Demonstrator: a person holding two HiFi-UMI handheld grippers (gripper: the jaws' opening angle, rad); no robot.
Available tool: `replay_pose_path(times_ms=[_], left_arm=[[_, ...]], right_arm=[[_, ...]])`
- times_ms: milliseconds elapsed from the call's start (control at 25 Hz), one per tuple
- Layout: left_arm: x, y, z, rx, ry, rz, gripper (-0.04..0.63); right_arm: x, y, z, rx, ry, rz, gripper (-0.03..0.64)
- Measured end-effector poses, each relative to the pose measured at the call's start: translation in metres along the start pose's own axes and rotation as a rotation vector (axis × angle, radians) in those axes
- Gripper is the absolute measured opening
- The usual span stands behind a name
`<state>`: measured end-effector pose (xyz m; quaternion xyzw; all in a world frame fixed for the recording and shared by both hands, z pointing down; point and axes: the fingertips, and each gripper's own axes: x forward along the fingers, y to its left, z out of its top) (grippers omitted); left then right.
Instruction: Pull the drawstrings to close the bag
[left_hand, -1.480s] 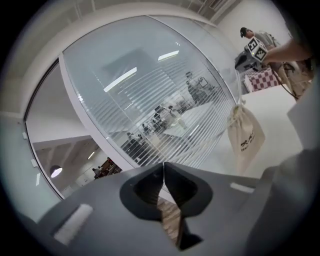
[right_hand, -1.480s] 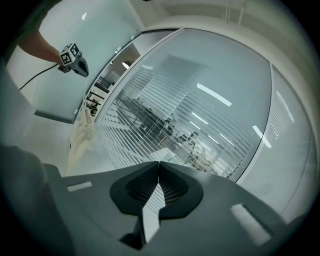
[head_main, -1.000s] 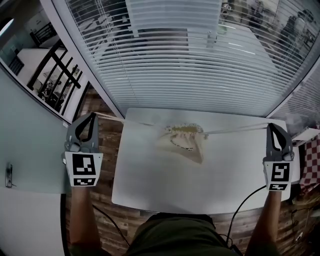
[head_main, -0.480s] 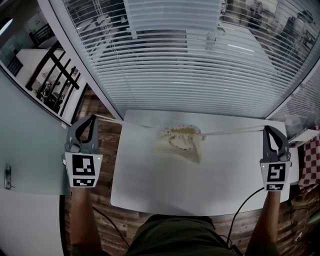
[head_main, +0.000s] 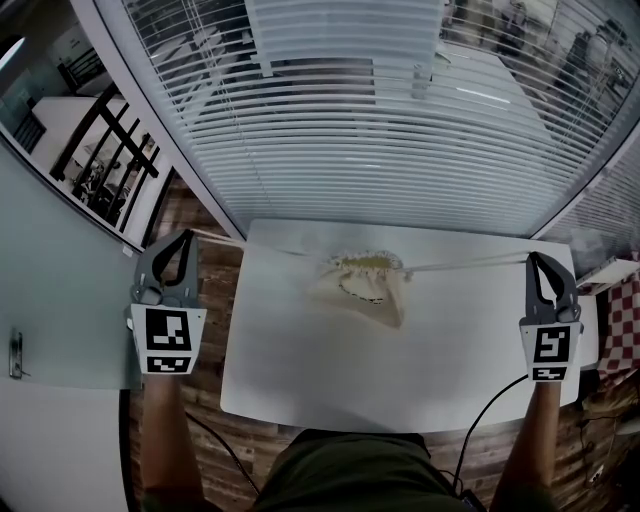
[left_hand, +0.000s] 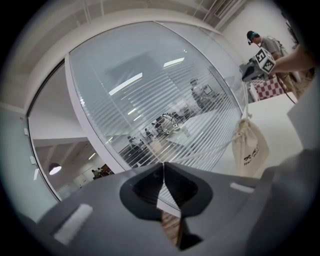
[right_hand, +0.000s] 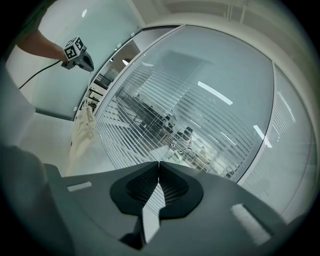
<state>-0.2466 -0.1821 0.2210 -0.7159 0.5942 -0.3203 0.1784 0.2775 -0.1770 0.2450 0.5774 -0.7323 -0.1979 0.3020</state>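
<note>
Bag (head_main: 365, 290) mouth cinched slightly tighter than second ago; bag sat on desk (head_main: 300, 370), far side. Left gripper (head_main: 183, 236) clamped left drawstring (head_main: 258, 243), right gripper (head_main: 536, 258) clamped right drawstring (head_main: 470, 262), both taut. Closing judged nearly done.

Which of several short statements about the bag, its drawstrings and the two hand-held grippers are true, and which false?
1. The bag lies on the table. True.
2. The left hand-held gripper is open. False: its jaws are shut on the left drawstring.
3. The right drawstring runs tight from the bag to the right hand-held gripper. True.
4. The table is black. False: it is white.
5. Window blinds hang beyond the table. True.
</note>
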Motion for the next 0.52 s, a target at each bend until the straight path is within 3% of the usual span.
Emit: replay_pose_path(times_ms=[520], left_arm=[[0.0067, -0.0010, 0.0020, 0.008, 0.011, -0.005, 0.014]], right_arm=[[0.0076, 0.0005, -0.0082, -0.002, 0.012, 0.008, 0.015]])
